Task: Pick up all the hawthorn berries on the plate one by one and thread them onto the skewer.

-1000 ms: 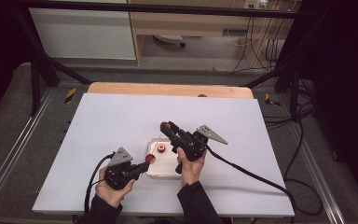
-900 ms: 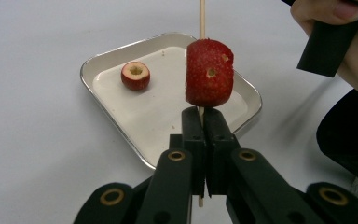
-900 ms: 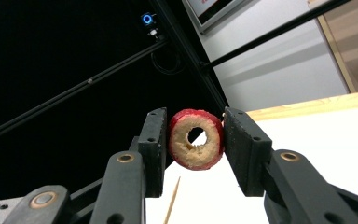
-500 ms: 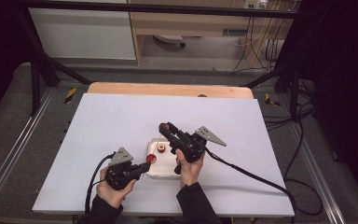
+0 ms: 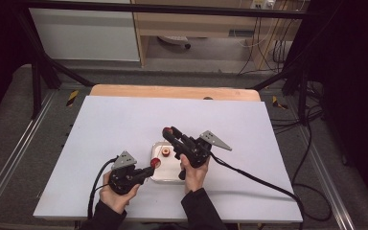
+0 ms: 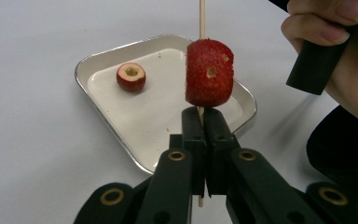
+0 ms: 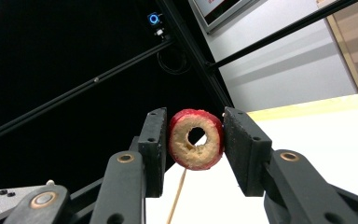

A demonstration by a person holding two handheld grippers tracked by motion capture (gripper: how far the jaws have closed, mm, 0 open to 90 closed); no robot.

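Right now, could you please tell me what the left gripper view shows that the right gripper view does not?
Left gripper view: the left tool shut on a wooden skewer with a speared red fruit on it, and behind it a metal tray holding a loose cored fruit. Right gripper view: the right tool clamping a cored fruit ring, with dark frame bars behind. Shared: the wooden skewer and the white table.

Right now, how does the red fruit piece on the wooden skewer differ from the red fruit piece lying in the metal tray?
The skewered red fruit piece looks larger, hangs on the wooden skewer above the tray; the small red fruit piece rests in the metal tray, hollow upward. Both are red with a hole.
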